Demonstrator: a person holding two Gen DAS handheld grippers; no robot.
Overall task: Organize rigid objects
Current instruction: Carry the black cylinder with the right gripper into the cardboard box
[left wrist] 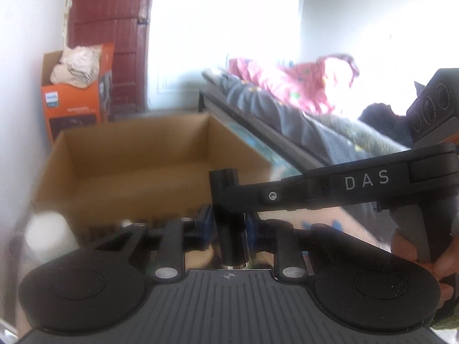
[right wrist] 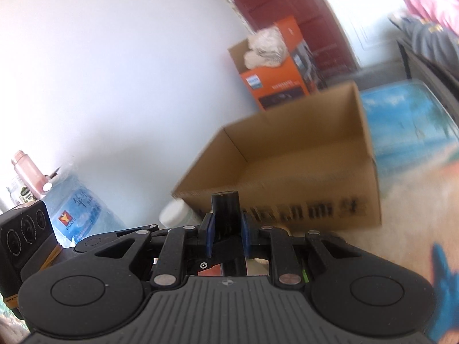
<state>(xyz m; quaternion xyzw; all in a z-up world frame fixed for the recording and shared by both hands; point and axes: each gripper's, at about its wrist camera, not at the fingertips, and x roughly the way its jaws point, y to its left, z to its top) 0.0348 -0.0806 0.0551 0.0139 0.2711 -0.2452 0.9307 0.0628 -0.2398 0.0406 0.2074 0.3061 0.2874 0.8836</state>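
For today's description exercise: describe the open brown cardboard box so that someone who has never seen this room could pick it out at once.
Start at the dark red door in the white wall. On the floor before it stands an orange box stuffed with pale cloth, and nearer the camera lies the open brown cardboard box. It is the plain, shallow one, with black print along its outer side.

White plastered walls (right wrist: 114, 71) close in the room, and a dark red panelled wooden door (left wrist: 114, 43) stands in the corner. Beside it, hard daylight floods through a bright opening (left wrist: 223, 43). A bed with grey bedding (left wrist: 287, 114) and a crumpled pink cloth (left wrist: 301, 83) runs along one side.
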